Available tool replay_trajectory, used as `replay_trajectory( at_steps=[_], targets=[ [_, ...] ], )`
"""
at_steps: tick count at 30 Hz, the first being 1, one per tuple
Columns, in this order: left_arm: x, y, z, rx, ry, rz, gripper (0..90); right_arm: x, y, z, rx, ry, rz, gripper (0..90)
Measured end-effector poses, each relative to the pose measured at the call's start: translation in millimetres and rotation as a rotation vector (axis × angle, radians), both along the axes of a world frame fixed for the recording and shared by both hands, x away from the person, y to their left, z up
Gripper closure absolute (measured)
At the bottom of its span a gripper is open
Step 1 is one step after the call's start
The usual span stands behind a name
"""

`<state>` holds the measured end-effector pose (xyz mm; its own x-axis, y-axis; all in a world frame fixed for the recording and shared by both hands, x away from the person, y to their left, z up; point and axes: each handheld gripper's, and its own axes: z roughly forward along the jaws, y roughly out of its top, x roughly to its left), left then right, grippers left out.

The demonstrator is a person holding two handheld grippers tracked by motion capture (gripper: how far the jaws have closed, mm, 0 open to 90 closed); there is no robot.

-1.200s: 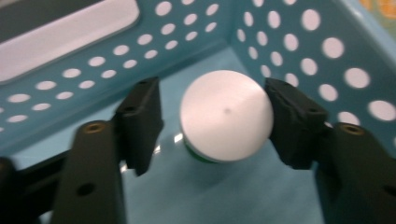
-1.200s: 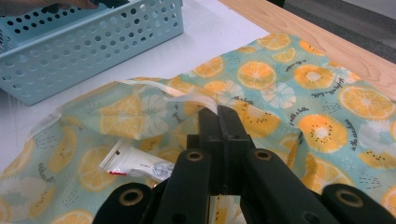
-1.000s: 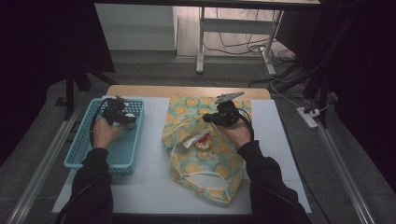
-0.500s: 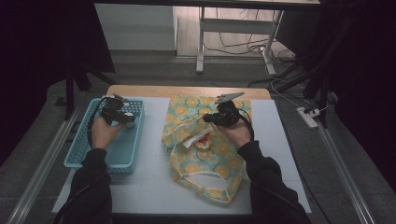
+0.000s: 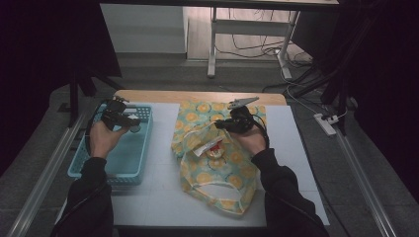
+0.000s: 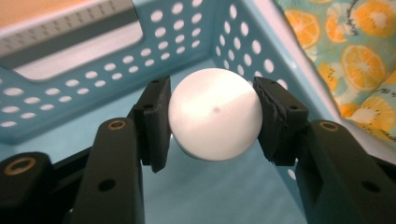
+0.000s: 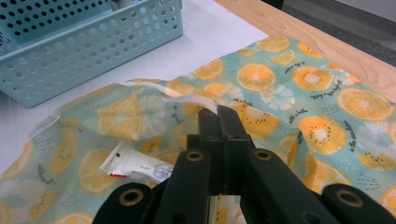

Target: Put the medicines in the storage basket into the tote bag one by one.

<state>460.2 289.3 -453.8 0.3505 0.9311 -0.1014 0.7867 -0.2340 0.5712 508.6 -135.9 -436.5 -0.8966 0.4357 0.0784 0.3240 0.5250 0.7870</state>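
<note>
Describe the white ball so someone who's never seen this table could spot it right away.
Find the light blue perforated basket at the table's left side. Over it, the left tool clamps a smooth, plain white ball, the one round thing there, unlike the fruit-print bag alongside.

- Left tongs (image 6: pixel 212 114): two matte black jaws with flat, ribbed black pads at the tips.
- A brass-ringed hole sits on each arm behind the pads, with small dark screw holes below.
- Right tongs (image 7: pixel 218 116): the same black build, with brass-ringed holes.
- A grey three-cornered plate (image 5: pixel 243 102) tops the right tongs.
- Black long sleeves (image 5: pixel 281 187) run behind both tongs.
</note>
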Motion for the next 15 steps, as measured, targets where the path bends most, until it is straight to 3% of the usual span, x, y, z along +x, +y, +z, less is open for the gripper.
replay_trajectory(
  at_steps=[6,15],
  targets=[
    [-8.3,-2.7,15.7,-0.024,-0.025,-0.017,50.5,0.7,-0.1,0.7,0.0,-0.001,-0.001,90.0],
    [-20.3,-15.1,32.2,-0.047,-0.027,-0.062,50.6,1.4,0.2,0.3,0.003,-0.001,-0.006,90.0]
  ],
)
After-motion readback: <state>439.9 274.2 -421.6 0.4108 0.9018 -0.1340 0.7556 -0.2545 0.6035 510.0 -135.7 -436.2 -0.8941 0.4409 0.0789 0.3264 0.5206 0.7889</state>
